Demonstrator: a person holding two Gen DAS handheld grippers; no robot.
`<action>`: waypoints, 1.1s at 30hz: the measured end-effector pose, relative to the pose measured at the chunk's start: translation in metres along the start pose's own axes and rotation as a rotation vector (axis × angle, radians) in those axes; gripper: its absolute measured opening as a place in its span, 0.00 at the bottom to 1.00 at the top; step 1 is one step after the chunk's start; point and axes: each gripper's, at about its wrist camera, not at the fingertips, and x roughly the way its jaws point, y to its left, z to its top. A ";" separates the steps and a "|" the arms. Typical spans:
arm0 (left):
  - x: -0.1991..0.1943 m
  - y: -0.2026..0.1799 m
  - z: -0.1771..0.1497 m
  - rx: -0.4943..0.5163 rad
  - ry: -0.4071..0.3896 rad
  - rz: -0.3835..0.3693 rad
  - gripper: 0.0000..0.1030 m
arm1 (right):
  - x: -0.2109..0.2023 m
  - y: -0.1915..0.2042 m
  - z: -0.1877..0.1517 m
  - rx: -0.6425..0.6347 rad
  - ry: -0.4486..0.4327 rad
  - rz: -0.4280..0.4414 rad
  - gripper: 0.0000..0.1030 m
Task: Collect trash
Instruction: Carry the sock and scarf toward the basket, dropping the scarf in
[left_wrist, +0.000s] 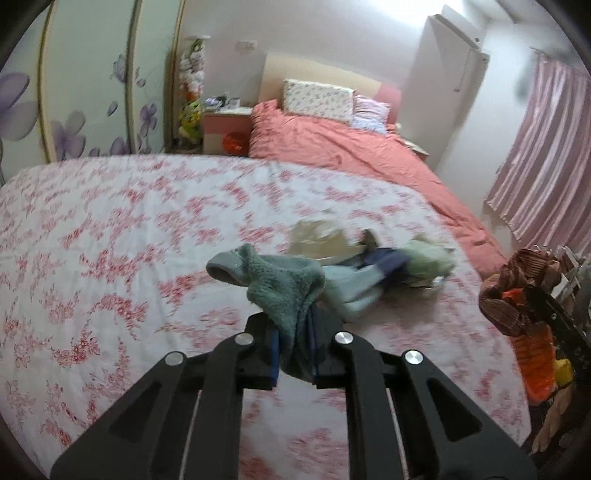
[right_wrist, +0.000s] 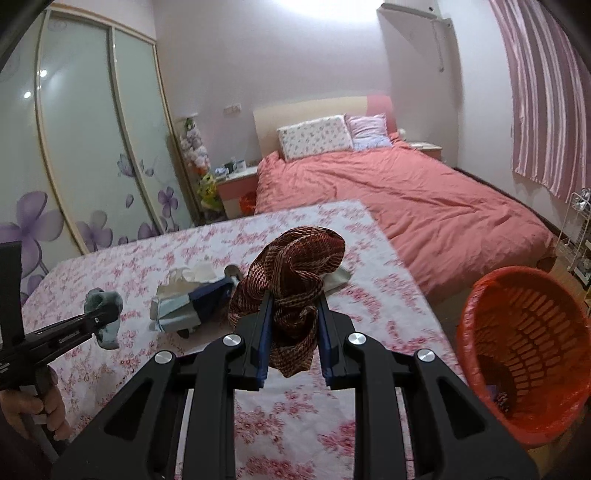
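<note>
My left gripper (left_wrist: 293, 326) is shut on a fuzzy teal sock (left_wrist: 280, 284), which is lifted off the flowered sheet (left_wrist: 110, 240). The right wrist view shows that gripper (right_wrist: 105, 319) with the sock (right_wrist: 105, 301) at the left. My right gripper (right_wrist: 293, 310) is shut on a bunched brown-red patterned cloth (right_wrist: 295, 266), also seen at the right edge of the left wrist view (left_wrist: 513, 295). A small pile of blue, white and pale green items (left_wrist: 369, 280) (right_wrist: 195, 302) lies on the sheet beyond both grippers.
An orange plastic basket (right_wrist: 528, 354) stands on the floor to the right of the flowered surface, near my right gripper. A bed with a salmon cover (right_wrist: 406, 192) lies behind. A person's hand (right_wrist: 37, 406) holds the left gripper's handle.
</note>
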 end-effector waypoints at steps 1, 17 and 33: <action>-0.006 -0.009 0.001 0.011 -0.008 -0.013 0.12 | -0.005 -0.003 0.001 0.005 -0.011 -0.005 0.21; -0.045 -0.119 -0.006 0.194 -0.083 -0.123 0.12 | -0.053 -0.053 0.001 0.058 -0.131 -0.117 0.21; -0.041 -0.216 -0.032 0.377 -0.098 -0.124 0.12 | -0.070 -0.107 -0.009 0.141 -0.154 -0.208 0.21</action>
